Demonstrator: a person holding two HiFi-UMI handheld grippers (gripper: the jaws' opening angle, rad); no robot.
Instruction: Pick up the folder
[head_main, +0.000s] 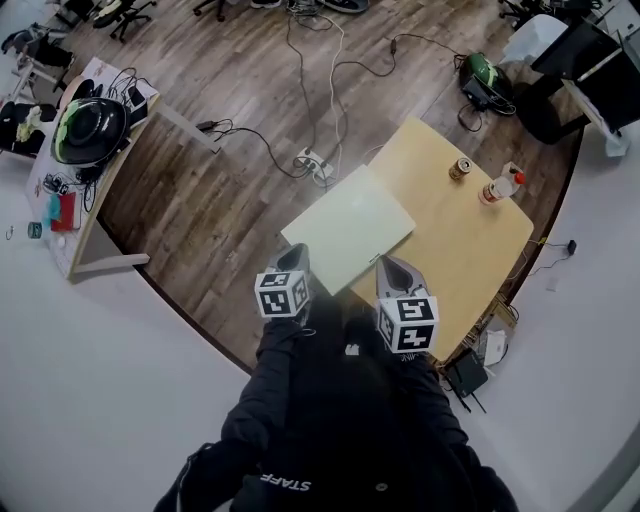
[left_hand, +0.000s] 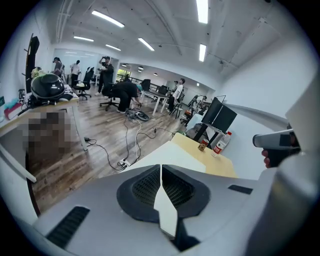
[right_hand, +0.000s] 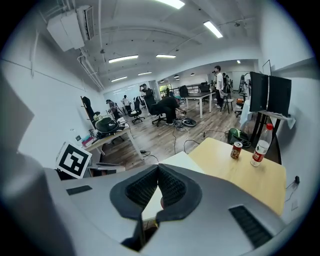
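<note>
**A:** Any writing you can read?

**B:** Only the white word "STAFF" (head_main: 285, 484) on the person's black top, upside down in the head view. The small brown drinks can (head_main: 460, 169) and the clear plastic bottle with a red cap and red label (head_main: 500, 187) both carry print, but it is too small to read.

**A:** Where is the folder?

**B:** The pale green, flat rectangular folder (head_main: 348, 228) lies on the light wooden table with rounded corners (head_main: 470, 260), just ahead of both grippers. The can and bottle stand well beyond it.

**A:** Which way does it run?

**B:** Its long axis goes from near the left gripper (head_main: 297, 253) diagonally away, ahead and to the right. The short end at the left gripper's tip juts past the table edge, over the dark wood floor (head_main: 200, 200). The right gripper (head_main: 385, 263) has its tip at the folder's long near edge.

**A:** And the jaws?

**B:** Both pairs are closed tip to tip. I see nothing gripped, only the pale folder through the slit behind the tips.
</note>
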